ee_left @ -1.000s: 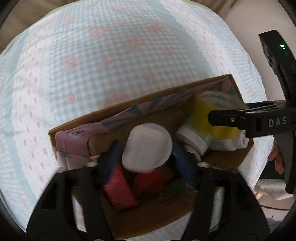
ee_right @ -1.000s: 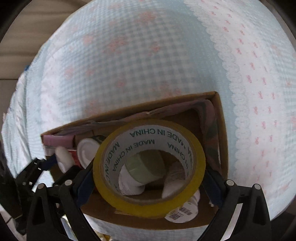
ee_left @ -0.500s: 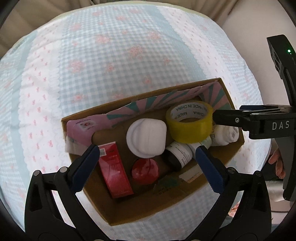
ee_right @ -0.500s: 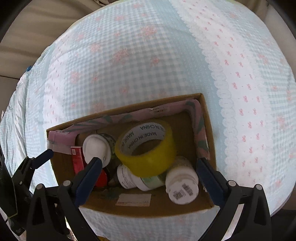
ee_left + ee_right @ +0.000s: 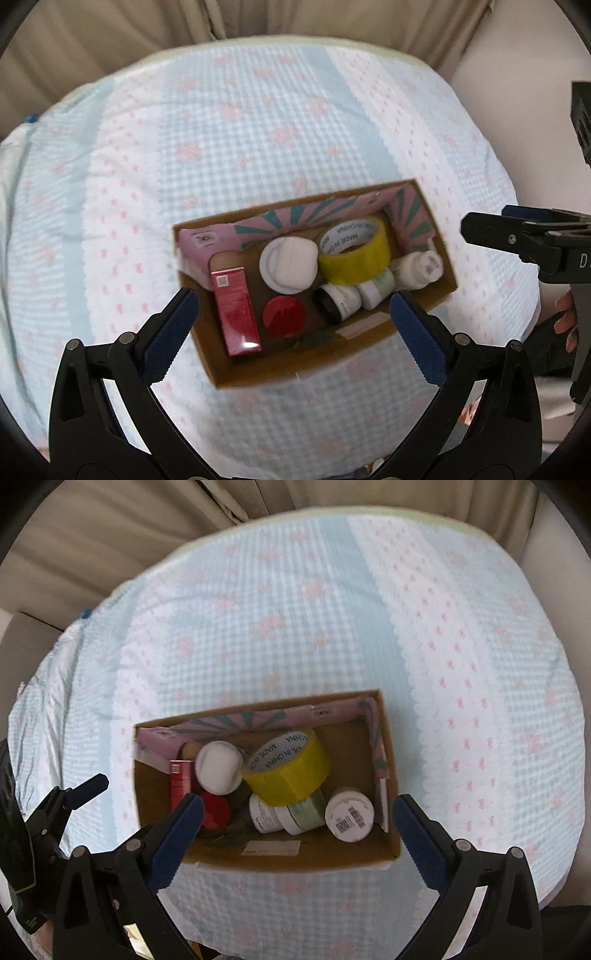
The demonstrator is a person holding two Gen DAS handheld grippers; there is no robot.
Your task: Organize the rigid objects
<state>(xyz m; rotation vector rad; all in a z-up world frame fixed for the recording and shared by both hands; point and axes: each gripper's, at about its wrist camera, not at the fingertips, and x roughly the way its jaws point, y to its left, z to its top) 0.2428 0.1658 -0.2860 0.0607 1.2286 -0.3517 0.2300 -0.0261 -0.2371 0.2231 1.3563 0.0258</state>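
A bed (image 5: pixel 258 147) under a pale blue gingham cover with pink flowers filled both views, beige curtains hanging behind it. On the cover sat an open cardboard box (image 5: pixel 417 317), its far wall lined with pink and teal paper. Inside lay a yellow tape roll (image 5: pixel 354 254) tilted on a white jar (image 5: pixel 380 293) and a dark-lidded jar (image 5: pixel 338 302), with a white bottle (image 5: pixel 421 267) on its side just beside them, a round white lid (image 5: pixel 290 264), a red cap (image 5: pixel 283 316) and a red carton (image 5: pixel 236 310) toward the box's left end. The left gripper (image 5: pixel 291 325) hung above the box with its jaws wide apart and empty; the right gripper (image 5: pixel 297 825) likewise stood open, holding nothing. The tape looked light and stiff, best taken across its outer rim. The jars and bottle seemed hard, smooth and likely to roll, so a grip across the body would suit them. The carton would probably crush if squeezed hard. No loose items showed on the bed, so the sorting looked nearly done.
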